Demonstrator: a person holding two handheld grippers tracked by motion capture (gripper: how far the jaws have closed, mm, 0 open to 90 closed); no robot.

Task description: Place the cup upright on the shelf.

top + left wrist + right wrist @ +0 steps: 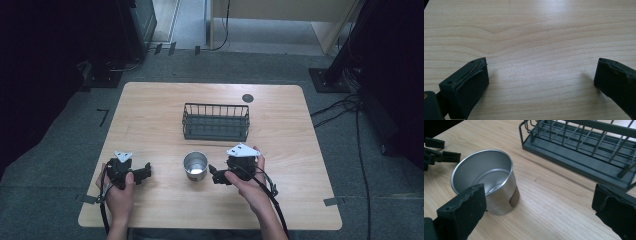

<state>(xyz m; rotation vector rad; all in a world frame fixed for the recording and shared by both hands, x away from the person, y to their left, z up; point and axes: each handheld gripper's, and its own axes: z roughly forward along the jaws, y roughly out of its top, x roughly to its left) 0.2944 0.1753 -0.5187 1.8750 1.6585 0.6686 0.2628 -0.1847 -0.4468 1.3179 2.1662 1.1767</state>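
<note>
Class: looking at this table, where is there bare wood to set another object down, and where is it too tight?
Free: the far strip behind the wire basket, both side margins beside it, and the near edge between the forearms. Crowded: the middle, where the metal cup sits between the left gripper and the right gripper, the basket just beyond.

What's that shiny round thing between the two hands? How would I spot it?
Start at the wooden table and find the dark wire basket near its middle. Just in front of it, toward the person, stands a small metal cup, upright and open-topped. It is the one shiny silver object; the basket and grippers are black.
</note>
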